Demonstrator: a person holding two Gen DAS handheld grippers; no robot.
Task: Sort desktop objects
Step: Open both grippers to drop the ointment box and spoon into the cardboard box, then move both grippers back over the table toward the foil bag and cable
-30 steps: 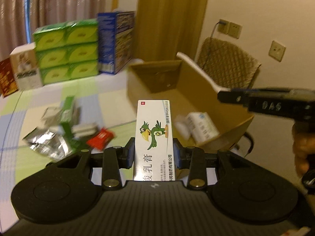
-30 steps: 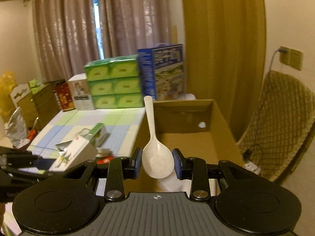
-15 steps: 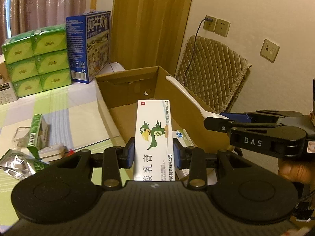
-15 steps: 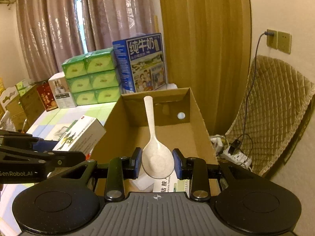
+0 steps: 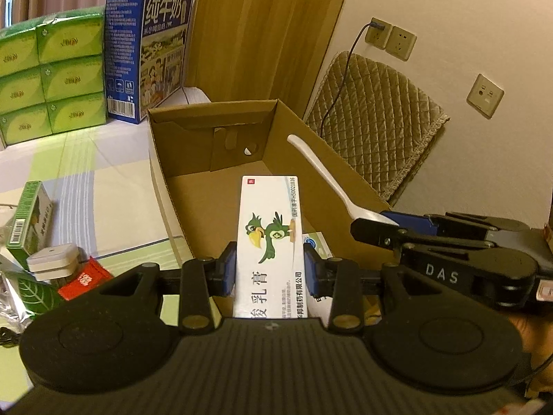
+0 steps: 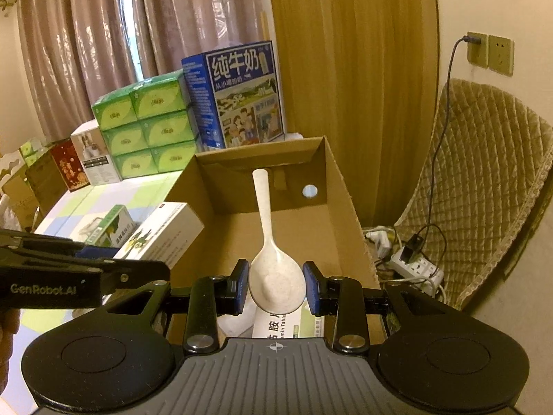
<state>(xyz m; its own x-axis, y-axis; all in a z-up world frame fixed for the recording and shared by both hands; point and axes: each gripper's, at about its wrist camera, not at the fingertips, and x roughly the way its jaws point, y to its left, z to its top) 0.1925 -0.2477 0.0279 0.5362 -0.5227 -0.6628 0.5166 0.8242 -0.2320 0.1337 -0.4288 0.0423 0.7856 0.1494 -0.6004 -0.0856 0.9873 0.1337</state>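
Checked counter [image 5: 114, 186], left of frame: green box [image 5: 29, 221] and packets unsorted. Cardboard box [image 6: 349, 204], centre, already holds items. Ointment box [image 5: 269, 242] gripped by left tongs [image 5: 269, 271], spoon [image 6: 273, 269] by right tongs [image 6: 276, 292], both held over it, unreleased.

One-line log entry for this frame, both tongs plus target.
left tongs: shut on white bird-print medicine carton | right tongs: shut on white plastic rice spoon | both over open brown cardboard box | release: not yet

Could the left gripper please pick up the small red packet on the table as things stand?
Probably not yet: the left gripper is shut on the white medicine box, which it must release first. The small red packet lies unobstructed.
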